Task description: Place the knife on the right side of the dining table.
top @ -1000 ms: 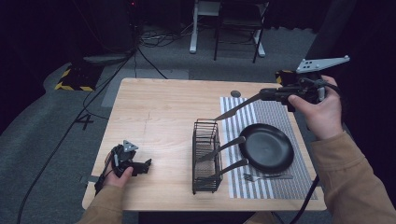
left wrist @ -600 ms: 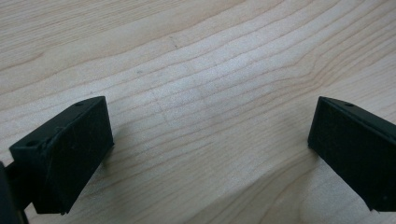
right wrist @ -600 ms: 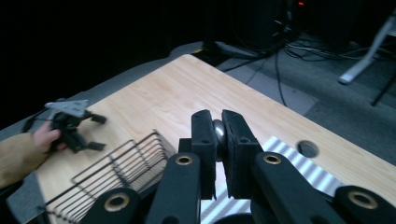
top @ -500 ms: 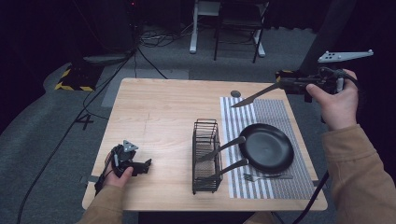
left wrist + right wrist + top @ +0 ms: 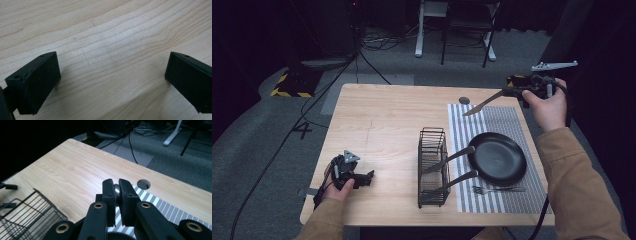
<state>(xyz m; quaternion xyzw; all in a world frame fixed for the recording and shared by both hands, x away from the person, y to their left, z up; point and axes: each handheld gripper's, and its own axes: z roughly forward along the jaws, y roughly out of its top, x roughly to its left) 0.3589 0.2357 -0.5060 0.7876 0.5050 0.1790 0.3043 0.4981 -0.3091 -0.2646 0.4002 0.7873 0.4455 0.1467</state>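
The knife (image 5: 484, 102) hangs in the air in the upper right of the high view, its blade pointing left and slightly down over the far end of the striped placemat (image 5: 507, 120); the right gripper (image 5: 512, 92) has its jaws clamped on the handle, and in the right gripper view the rounded metal end of the knife (image 5: 116, 190) sits pinched between the two black pads. Judging by the layout, a place setting seems partly made: the black plate (image 5: 497, 157) rests on the mat with a fork (image 5: 497, 189) lying just below it in the frame, while two dark-handled utensils (image 5: 452, 167) lean out of the wire caddy (image 5: 432, 167) at the centre, so the knife is not yet set down and those two look left to do. Open mat lies above the plate and along its right side, though the table edge (image 5: 532, 135) runs close there. The cable hole (image 5: 464, 100) sits just beside the knife tip in the frame. At lower left the left gripper (image 5: 362, 178) rests on the wooden table (image 5: 382, 125), jaws wide apart over bare wood, well clear of everything.
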